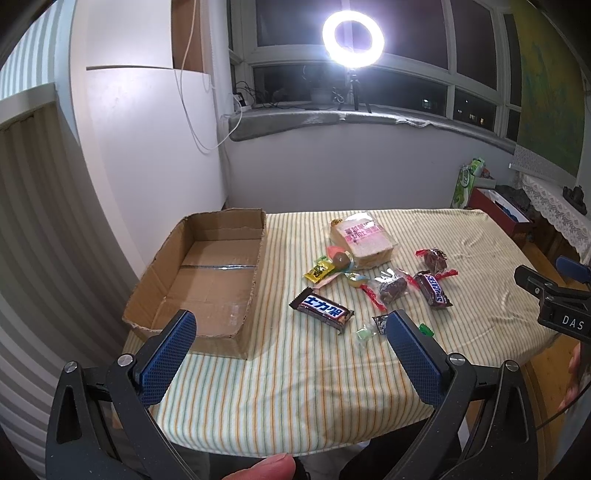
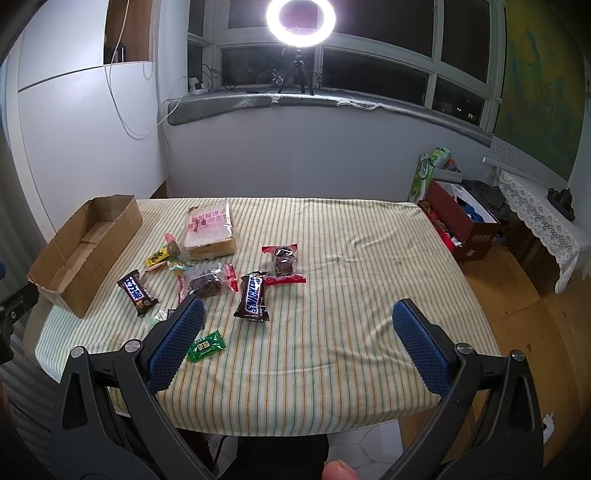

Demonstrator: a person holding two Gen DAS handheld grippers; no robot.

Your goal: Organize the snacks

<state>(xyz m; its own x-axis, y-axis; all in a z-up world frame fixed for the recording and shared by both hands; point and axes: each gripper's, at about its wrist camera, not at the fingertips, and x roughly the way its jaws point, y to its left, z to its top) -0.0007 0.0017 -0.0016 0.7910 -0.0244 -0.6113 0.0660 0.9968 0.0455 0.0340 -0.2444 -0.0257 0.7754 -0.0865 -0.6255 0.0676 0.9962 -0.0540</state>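
An empty cardboard box [image 1: 207, 280] [image 2: 79, 254] stands on the left of the striped tablecloth. To its right lie scattered snacks: two Snickers bars [image 1: 320, 309] [image 2: 253, 297], a wrapped bread loaf [image 1: 364, 240] [image 2: 208, 230], clear packets of brown cakes [image 1: 392, 288] [image 2: 283, 260], a yellow sachet [image 1: 318, 272], a green candy [image 2: 206, 346] and small sweets. My left gripper [image 1: 291, 322] hovers open over the near table edge, between box and snacks. Farther right, over bare cloth, my right gripper [image 2: 297, 313] is open and holds nothing.
The table [image 2: 369, 277] has free cloth on its right half. A ring light [image 2: 301, 16] on a tripod stands on the windowsill behind. Boxes and bags [image 2: 461, 218] sit on the floor to the right, beside a lace-covered shelf. A thumb shows at each view's bottom edge.
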